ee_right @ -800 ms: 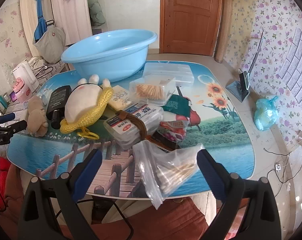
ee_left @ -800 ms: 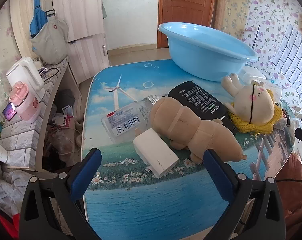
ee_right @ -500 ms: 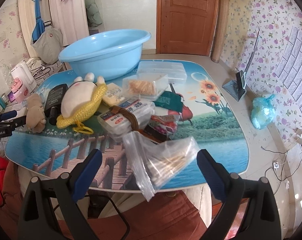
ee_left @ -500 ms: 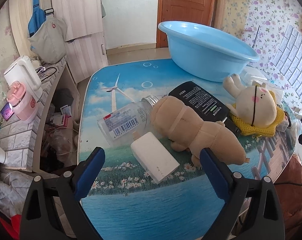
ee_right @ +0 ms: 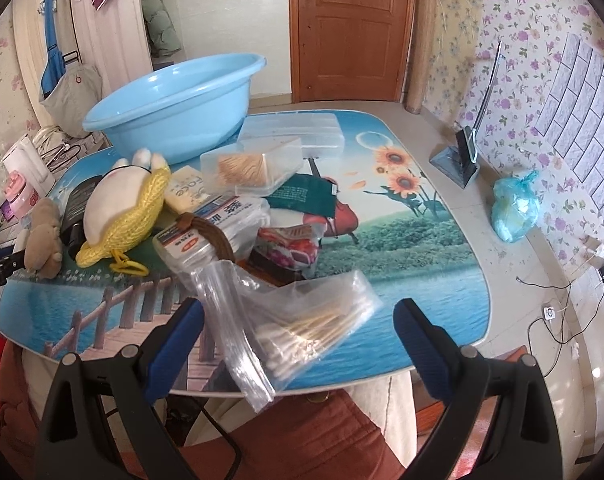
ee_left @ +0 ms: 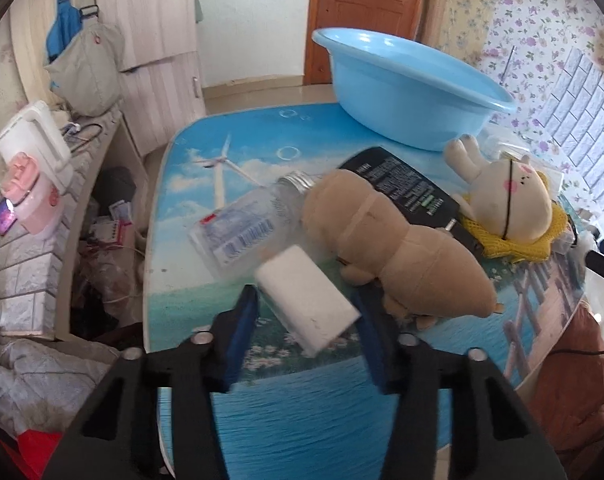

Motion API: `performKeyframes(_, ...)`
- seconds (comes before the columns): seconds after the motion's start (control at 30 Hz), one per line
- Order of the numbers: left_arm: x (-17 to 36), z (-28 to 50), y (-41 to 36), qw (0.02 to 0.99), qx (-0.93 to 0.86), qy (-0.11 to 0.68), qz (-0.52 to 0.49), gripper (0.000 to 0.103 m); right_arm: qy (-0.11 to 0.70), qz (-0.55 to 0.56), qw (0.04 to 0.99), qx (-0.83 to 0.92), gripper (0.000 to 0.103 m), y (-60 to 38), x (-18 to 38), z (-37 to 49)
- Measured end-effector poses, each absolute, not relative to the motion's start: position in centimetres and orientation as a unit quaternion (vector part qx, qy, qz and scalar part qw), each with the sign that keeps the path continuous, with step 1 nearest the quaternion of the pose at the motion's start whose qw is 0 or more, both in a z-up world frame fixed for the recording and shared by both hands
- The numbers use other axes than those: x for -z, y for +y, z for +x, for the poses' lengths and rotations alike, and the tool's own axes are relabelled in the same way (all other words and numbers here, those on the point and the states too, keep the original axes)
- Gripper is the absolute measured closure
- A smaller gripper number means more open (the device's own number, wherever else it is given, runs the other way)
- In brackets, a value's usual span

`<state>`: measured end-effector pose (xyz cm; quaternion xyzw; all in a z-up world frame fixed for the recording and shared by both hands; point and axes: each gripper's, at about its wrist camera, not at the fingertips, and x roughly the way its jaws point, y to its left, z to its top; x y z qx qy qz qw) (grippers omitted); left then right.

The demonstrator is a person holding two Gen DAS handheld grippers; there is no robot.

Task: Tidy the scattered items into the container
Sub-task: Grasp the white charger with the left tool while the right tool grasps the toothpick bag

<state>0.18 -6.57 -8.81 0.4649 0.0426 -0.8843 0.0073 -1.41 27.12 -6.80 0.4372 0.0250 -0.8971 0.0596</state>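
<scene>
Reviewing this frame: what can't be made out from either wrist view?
- Left wrist: whether the left gripper already touches the white rectangular block; blurred.
- Left wrist: the clear screw-cap bottle's far side, behind the tan plush toy.
- Both: the light blue plastic basin's floor, hidden by its wall.

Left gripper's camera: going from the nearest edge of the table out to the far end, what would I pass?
Left gripper → white block → clear bottle → black tube → blue basin.
</scene>
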Motion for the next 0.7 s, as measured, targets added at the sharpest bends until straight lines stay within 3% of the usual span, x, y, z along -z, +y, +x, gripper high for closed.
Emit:
performKeyframes(0.13, 8.6, 0.6, -5.7, -0.010, 0.888, 0.025, 0.460, 0.068, 0.028, 0.443, 0.067, 0.894, 0.006, 26.7, 7.5, -1.9)
performKeyframes(0.2, 8.5, 0.9, -5.2, -0.023, 0.888, 0.021, 0.460, 0.069, 0.029, 0.447, 0.071, 0.891, 0.016, 26.6, 7.8, -2.0)
performKeyframes(0.23, 8.5, 1.1, -4.9, -0.027, 0.888, 0.016, 0.460, 0.069, 0.031, 0.450, 0.073, 0.890, 0.031, 26.5, 7.9, -2.1)
performKeyframes(0.33, 8.5, 1.3, -4.5, -0.032, 0.887, 0.009, 0.460, 0.069, 0.037, 0.447, 0.072, 0.891, 0.051, 26.6, 7.9, -2.1)
performKeyframes(0.47, 8.6, 1.2, -4.5, -0.031, 0.885, 0.012, 0.464, 0.069, 0.030, 0.441, 0.069, 0.895, 0.066, 27.0, 7.5, -1.9)
performKeyframes(0.7, 9.5, 0.6, -4.3, -0.017, 0.883, 0.005, 0.469, 0.070, 0.019, 0.432, 0.070, 0.899, 0.071, 27.4, 6.8, -1.6)
